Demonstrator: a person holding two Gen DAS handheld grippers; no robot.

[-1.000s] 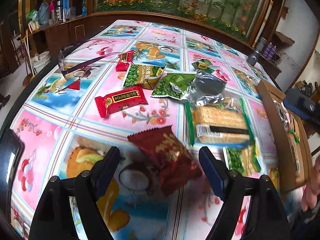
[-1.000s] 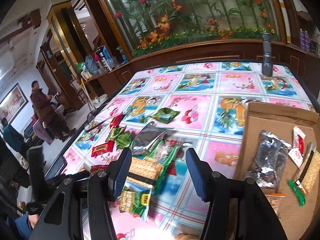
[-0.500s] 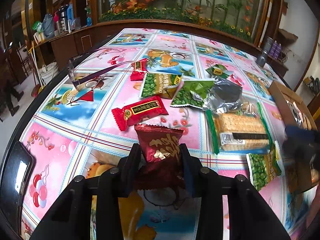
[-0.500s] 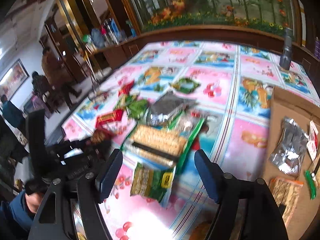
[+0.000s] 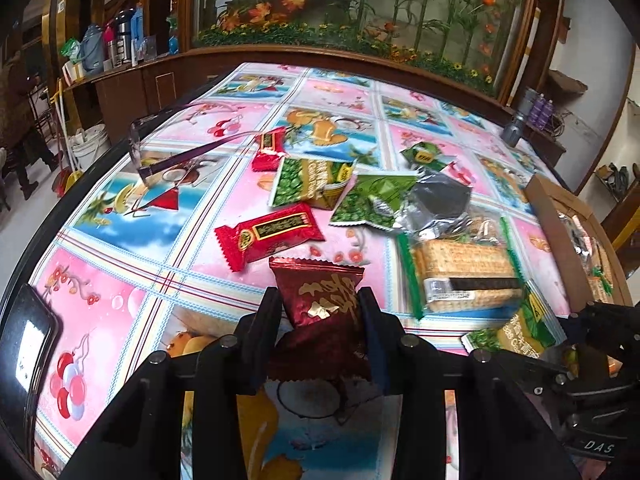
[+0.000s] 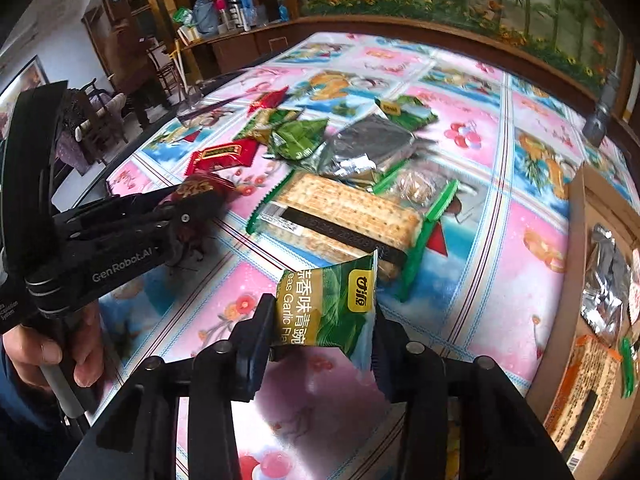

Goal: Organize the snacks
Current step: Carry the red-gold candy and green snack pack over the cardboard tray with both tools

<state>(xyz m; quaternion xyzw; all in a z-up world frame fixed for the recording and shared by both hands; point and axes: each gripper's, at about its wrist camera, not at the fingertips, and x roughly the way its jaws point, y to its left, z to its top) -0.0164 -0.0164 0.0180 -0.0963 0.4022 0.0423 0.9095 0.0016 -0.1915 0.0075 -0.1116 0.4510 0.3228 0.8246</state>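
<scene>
My left gripper is shut on a dark red snack packet with gold writing, held just above the table; it also shows in the right wrist view. My right gripper is shut on a green garlic pea packet, lifted off the table; it shows at the lower right in the left wrist view. A cracker pack in green-edged wrap, a red candy packet, green pea packets and a silver foil pack lie in a loose pile.
An open cardboard box at the right holds several snacks. Glasses lie at the table's far left. A phone sits at the left edge. A grey bottle stands at the far right.
The left gripper closed on the dark red packet and lifted it slightly. The right gripper came down, closed on the green pea packet and raised it.
</scene>
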